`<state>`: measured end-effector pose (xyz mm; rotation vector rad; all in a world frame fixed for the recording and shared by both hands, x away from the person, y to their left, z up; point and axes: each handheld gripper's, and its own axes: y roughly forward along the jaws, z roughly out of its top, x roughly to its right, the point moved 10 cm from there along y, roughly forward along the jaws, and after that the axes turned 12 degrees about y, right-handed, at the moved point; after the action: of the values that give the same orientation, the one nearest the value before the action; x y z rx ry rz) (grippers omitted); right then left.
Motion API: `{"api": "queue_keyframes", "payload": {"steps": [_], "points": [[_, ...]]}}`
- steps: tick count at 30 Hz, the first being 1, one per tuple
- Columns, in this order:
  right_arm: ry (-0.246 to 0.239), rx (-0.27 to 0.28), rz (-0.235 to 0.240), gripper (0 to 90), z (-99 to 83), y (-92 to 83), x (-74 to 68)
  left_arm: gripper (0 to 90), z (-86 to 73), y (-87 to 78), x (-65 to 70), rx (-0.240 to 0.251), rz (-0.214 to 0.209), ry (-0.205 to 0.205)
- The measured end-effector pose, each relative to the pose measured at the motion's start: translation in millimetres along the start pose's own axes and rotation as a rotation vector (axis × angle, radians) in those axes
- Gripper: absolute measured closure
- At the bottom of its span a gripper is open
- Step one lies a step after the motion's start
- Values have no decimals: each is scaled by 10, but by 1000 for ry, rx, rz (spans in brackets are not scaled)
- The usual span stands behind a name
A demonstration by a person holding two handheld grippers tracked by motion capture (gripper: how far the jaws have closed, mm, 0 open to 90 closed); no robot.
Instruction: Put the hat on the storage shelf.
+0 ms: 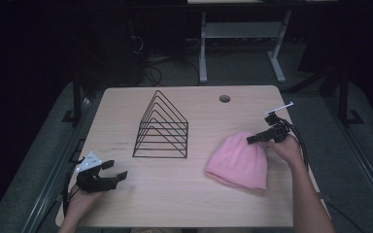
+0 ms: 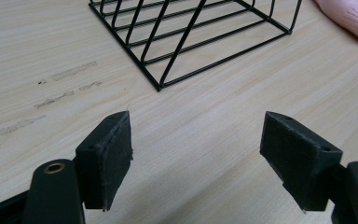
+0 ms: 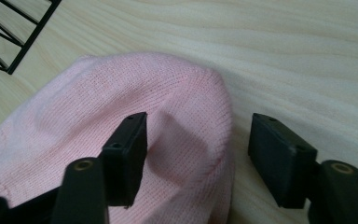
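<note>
A pink knitted hat (image 1: 239, 161) lies flat on the right half of the wooden table (image 1: 184, 204). My right gripper (image 1: 255, 139) is at the hat's upper right edge, open. In the right gripper view one jaw presses onto the hat (image 3: 121, 107) and the other hangs over bare wood beside its rounded top. A black wire rack (image 1: 161, 128) with triangular dividers stands in the middle of the table. My left gripper (image 1: 114, 170) rests low at the front left, open, with nothing between its jaws. The left gripper view looks toward the wire rack (image 2: 191, 42) and a corner of the hat (image 2: 354, 18).
A round cable hole (image 1: 225, 98) is in the table near the back edge. Faint scuff marks (image 2: 51, 100) streak the wood left of the rack. Behind the table stands a white desk frame (image 1: 243, 43) with cables on the floor.
</note>
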<state>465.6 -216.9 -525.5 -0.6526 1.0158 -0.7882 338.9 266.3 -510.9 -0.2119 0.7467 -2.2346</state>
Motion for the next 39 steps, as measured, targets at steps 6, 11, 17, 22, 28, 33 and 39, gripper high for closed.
{"api": "queue_keyframes", "payload": {"steps": [6, 11, 17, 22, 28, 33, 39], "points": [[12, -15, 1, 411, -12, 56, -1, 247, 1, 2, 7, -2, -1, 3], [26, -24, 12, 440, -31, 101, 25, 247, -5, 8, 1, -3, -1, 1], [28, -23, 41, 502, -26, 115, 14, 247, -8, 9, -14, -2, 0, -4], [39, -22, 75, 577, -34, 121, 17, 248, -17, 10, -33, 3, -1, -12], [48, -25, 103, 674, -41, 139, 21, 248, -14, 1, -29, 2, 1, -5], [64, -16, 137, 749, -50, 128, 7, 248, -12, 4, -32, 4, -1, -11], [56, 4, 157, 767, -26, 61, -50, 248, -14, 10, -26, 4, -7, -4]]}}
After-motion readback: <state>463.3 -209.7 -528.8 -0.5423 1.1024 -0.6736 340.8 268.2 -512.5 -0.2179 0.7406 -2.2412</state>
